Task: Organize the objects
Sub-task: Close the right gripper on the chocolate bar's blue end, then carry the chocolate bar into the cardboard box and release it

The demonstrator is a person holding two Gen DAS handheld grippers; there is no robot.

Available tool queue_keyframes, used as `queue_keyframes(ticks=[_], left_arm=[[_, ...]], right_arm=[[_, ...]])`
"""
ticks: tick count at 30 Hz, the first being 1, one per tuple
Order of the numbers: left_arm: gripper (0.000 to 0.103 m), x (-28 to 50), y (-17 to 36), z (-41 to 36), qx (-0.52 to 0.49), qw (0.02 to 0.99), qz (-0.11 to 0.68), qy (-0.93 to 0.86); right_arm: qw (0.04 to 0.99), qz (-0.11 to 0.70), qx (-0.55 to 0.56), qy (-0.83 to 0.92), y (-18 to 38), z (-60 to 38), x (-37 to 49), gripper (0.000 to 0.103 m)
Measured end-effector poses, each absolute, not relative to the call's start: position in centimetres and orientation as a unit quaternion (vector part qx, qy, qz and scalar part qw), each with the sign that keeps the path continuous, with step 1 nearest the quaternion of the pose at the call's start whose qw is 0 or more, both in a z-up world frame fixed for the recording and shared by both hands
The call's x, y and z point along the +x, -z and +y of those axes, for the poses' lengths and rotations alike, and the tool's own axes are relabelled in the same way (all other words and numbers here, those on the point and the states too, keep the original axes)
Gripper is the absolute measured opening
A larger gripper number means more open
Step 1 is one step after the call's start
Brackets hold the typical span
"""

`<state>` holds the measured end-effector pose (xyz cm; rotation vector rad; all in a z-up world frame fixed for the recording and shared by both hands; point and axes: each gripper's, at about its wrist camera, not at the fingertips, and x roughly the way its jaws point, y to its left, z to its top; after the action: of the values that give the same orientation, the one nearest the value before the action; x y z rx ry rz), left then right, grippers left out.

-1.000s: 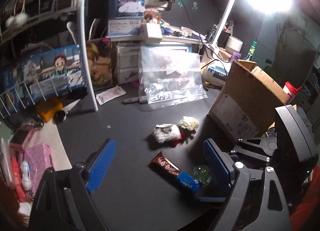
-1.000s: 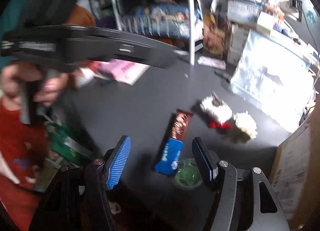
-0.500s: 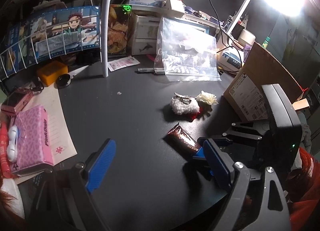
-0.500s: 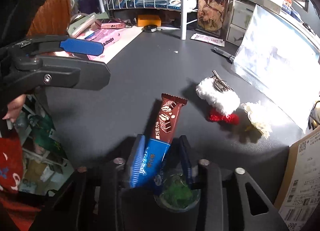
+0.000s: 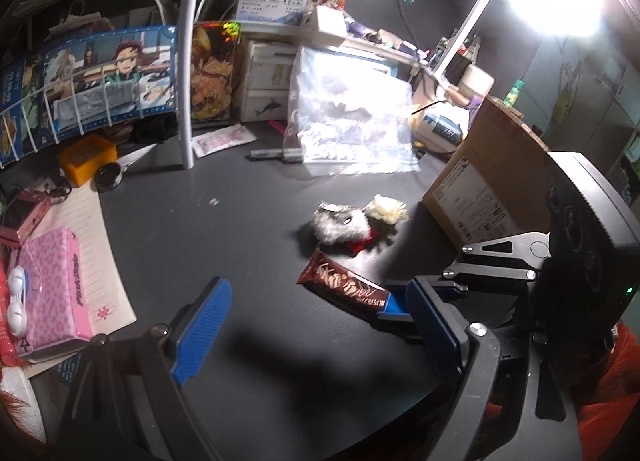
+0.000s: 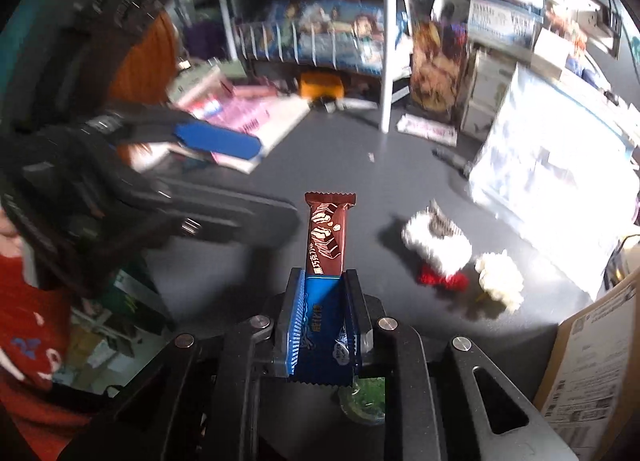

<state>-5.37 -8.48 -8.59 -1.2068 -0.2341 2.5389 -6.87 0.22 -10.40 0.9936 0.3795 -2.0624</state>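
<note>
Since a second ago the right gripper [image 6: 323, 315] has come forward over the chocolate bar [image 6: 326, 237] and its jaws have just been closing; they now clench the bar's blue end between the blue pads [image 6: 294, 321]. Its brown end sticks out ahead of the fingertips, above the dark desk [image 6: 248, 261]. In the left wrist view the same bar [image 5: 344, 288] slants from the right gripper's tips toward the middle of the desk, and whether that far end rests on the surface or hangs just off it I cannot tell.

Under the right gripper's body a green round thing [image 6: 362, 399] shows, partly hidden. Just ahead and to the right lie a white fluffy toy [image 6: 438, 247] with a red bit below it, and beside that a cream flower [image 6: 500, 279], touching or nearly so. Farther right a clear plastic bag [image 6: 552, 173] leans upright, and a cardboard box [image 6: 592, 373] stands at the near right edge.

The left gripper [image 5: 316, 331] hangs with its jaws spread wide, nothing between them, just left of the bar. A pink tissue pack [image 5: 52, 289] lies on paper at its far left.
</note>
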Motion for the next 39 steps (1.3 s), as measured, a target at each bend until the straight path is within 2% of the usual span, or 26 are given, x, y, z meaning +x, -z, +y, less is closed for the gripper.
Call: queue_keyframes(ticks=[4,6,8,12,14,20,28,36,37,39], left_arm=[[0.086,-5.6,6.1,-7.7,-0.399,0.195,-0.098,-0.891],[0.079,-5.8,4.6,-7.2,-0.385,0.210,-0.104,-0.893],[0.067,-6.1,3.1,-6.7,-0.371,0.224,-0.110,-0.895],[0.059,-6.9,0.2,-4.9,-0.350,0.252,-0.101,-0.897],[0.049,-7.3,-1.1,-3.6,-0.345,0.262,-0.089,-0.897],[0.039,-9.6,-3.4,0.7,-0.338,0.281,-0.059,-0.896],[0.039,-13.3,-4.5,7.9,-0.351,0.324,-0.027,-0.878],[0.039,-16.2,-3.1,14.7,-0.385,0.345,0.007,-0.856],[0.043,-16.4,-2.9,15.2,-0.388,0.344,0.012,-0.855],[0.063,-16.6,-2.7,15.8,-0.389,0.344,0.019,-0.854]], right_arm=[[0.409,0.136,0.357,0.829,6.9,1.1,-5.9,0.014],[0.410,0.131,0.338,0.837,5.2,1.8,-5.4,0.014],[0.406,0.130,0.319,0.846,3.5,2.6,-5.0,0.014],[0.392,0.130,0.291,0.863,0.7,4.5,-4.5,0.014],[0.384,0.129,0.281,0.870,-0.4,5.7,-4.4,0.014],[0.353,0.117,0.272,0.888,-2.2,9.7,-5.2,0.014],[0.306,0.087,0.284,0.905,-3.2,16.6,-6.7,0.014],[0.269,0.055,0.323,0.906,-1.8,22.1,-8.5,0.015],[0.265,0.053,0.326,0.906,-1.6,22.4,-8.5,0.015],[0.258,0.054,0.335,0.905,-1.1,22.9,-8.7,0.022]])
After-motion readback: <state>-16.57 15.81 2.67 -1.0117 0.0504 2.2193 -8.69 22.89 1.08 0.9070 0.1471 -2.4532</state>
